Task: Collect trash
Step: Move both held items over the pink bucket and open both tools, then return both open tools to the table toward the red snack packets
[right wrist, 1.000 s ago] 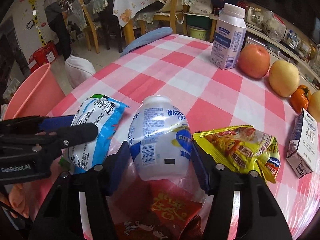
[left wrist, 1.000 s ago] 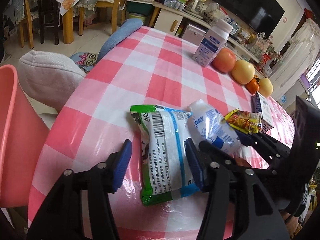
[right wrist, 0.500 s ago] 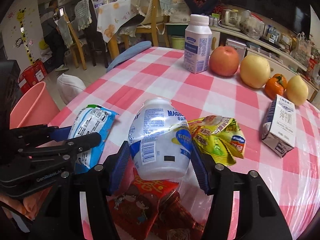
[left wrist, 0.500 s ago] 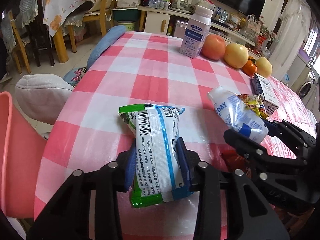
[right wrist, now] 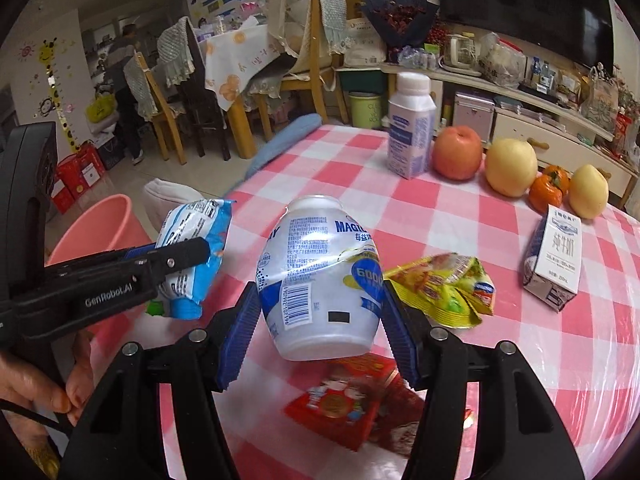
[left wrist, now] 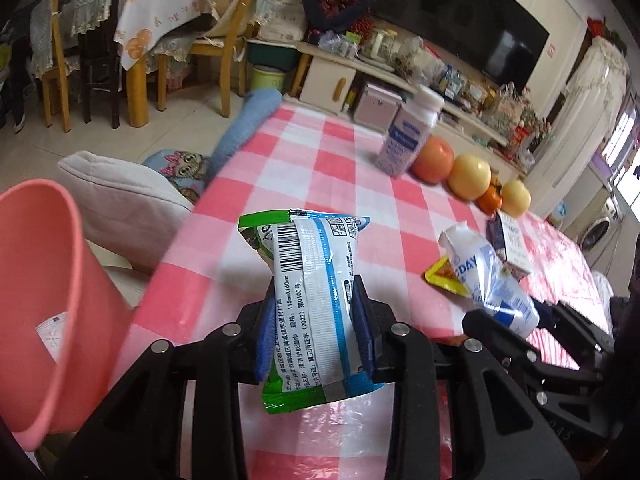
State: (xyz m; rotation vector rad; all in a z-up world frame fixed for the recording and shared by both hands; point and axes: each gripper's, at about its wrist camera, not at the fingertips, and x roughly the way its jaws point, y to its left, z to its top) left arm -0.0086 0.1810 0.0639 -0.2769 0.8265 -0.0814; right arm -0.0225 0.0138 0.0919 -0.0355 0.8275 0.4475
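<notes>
The left gripper [left wrist: 316, 320] has just closed its blue ribbed fingers [left wrist: 266, 336] on a crinkled foil wipes packet [left wrist: 310, 300], green-edged and glossy, held lifted at centre frame above the pink-checked plastic-covered counter [left wrist: 320, 168]. The right gripper [right wrist: 320, 320] pinches a dented, rounded white plastic bottle [right wrist: 320, 280], tilted up off the counter. A pink plastic bin [left wrist: 40, 280] stands at left.
</notes>
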